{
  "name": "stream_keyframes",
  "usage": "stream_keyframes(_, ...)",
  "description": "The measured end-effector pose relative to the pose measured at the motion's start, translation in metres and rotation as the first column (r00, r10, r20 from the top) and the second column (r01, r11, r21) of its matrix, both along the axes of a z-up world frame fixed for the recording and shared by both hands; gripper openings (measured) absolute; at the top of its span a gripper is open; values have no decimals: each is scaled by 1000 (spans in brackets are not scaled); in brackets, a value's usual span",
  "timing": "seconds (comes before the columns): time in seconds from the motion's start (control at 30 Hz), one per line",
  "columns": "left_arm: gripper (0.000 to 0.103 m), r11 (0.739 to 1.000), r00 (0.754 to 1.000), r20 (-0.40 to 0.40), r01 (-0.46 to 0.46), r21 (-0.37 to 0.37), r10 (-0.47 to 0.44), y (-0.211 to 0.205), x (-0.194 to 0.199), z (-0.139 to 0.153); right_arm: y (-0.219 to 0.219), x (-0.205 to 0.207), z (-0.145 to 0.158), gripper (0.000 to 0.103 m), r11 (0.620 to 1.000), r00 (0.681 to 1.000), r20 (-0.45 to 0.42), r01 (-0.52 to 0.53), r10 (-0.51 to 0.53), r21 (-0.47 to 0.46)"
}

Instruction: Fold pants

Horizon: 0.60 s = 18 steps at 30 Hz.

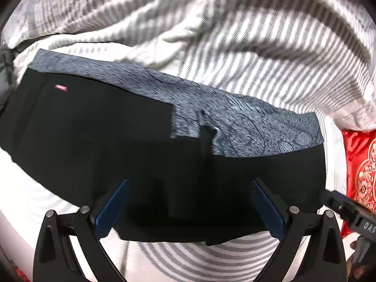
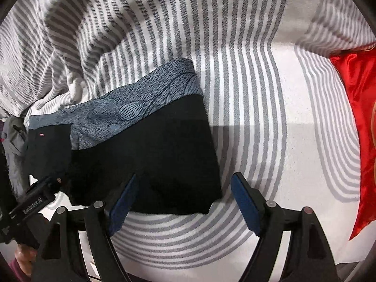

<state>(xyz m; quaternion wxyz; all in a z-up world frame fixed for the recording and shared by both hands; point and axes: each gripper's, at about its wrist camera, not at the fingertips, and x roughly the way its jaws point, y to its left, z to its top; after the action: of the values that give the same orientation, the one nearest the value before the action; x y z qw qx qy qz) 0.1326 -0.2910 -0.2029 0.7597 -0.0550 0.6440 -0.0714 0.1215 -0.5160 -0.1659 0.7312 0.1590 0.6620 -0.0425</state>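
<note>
Right wrist: folded pants [image 2: 145, 155] on striped bedding [image 2: 270, 141], both grippers' fingers open (nothing held).

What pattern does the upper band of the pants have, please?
Blue-grey with fine dark curved lines on the pants; clearest in the right wrist view.

The folded black pants with a grey patterned panel [image 2: 131, 141] lie flat on the grey-and-white striped bed sheet [image 2: 270, 122]. Behind them bunches a rumpled striped duvet [image 1: 211, 28]; a red satin cushion [image 2: 359, 117] lies well to their right. Left tool [image 1: 188, 209] hangs over their near edge, right tool [image 2: 185, 204] over their near right corner.
</note>
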Motion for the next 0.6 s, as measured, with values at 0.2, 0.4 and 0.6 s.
stream_keyframes(0.2, 102, 999, 999, 13, -41, -11, 41, 30, 0, 3, 34, -2, -5, 83, 1000, 1000, -1, -12, 12, -21)
stream_keyframes(0.4, 102, 998, 998, 32, -50, -41, 51, 81, -10, 14, 79, -1, 2, 83, 998, 1000, 19, -10, 11, -56)
stream_keyframes(0.6, 102, 994, 995, 36, -96, -58, 98, 149, -14, 22, 148, 5, 0, 83, 997, 999, 7, -50, 50, -54)
